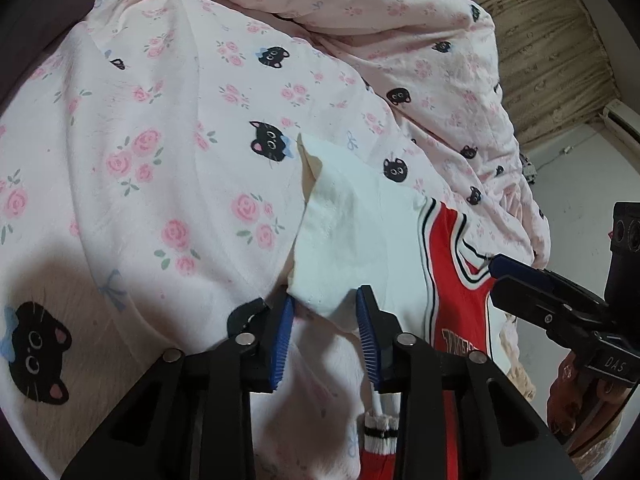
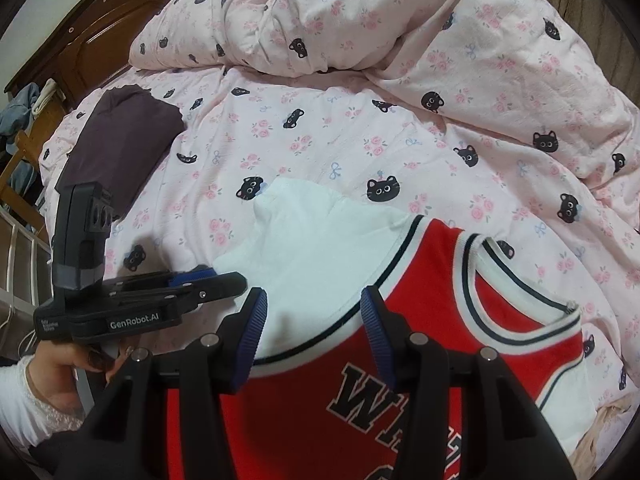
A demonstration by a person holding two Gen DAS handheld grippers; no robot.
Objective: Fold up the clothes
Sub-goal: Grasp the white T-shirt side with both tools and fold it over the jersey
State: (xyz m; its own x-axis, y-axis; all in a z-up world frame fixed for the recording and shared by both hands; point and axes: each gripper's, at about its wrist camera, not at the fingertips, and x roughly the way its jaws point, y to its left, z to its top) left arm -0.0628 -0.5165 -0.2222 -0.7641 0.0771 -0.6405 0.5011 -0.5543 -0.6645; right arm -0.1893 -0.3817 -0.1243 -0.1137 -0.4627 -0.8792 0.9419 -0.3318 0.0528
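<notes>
A red jersey (image 2: 400, 308) with black letters, striped trim and white sleeves lies face up on the bed. Its white left sleeve (image 1: 344, 220) spreads out over the pink duvet. My left gripper (image 1: 325, 295) is open, and the sleeve's hem lies between its blue pads (image 1: 282, 344). In the right wrist view the left gripper (image 2: 224, 276) comes in from the side at the sleeve's edge. My right gripper (image 2: 313, 294) is open and hovers over the seam where the white sleeve meets the red body; nothing is pinched. From the left wrist view the right gripper (image 1: 496, 272) touches the jersey's shoulder trim.
The bed has a pink duvet (image 2: 320, 140) printed with cats and roses, bunched up at the back (image 2: 320, 20). A folded dark purple garment (image 2: 120, 140) lies at the left near the wooden headboard (image 2: 80, 40). A beige cloth (image 2: 600, 420) sits at the lower right. A hand (image 2: 80, 360) holds the left gripper.
</notes>
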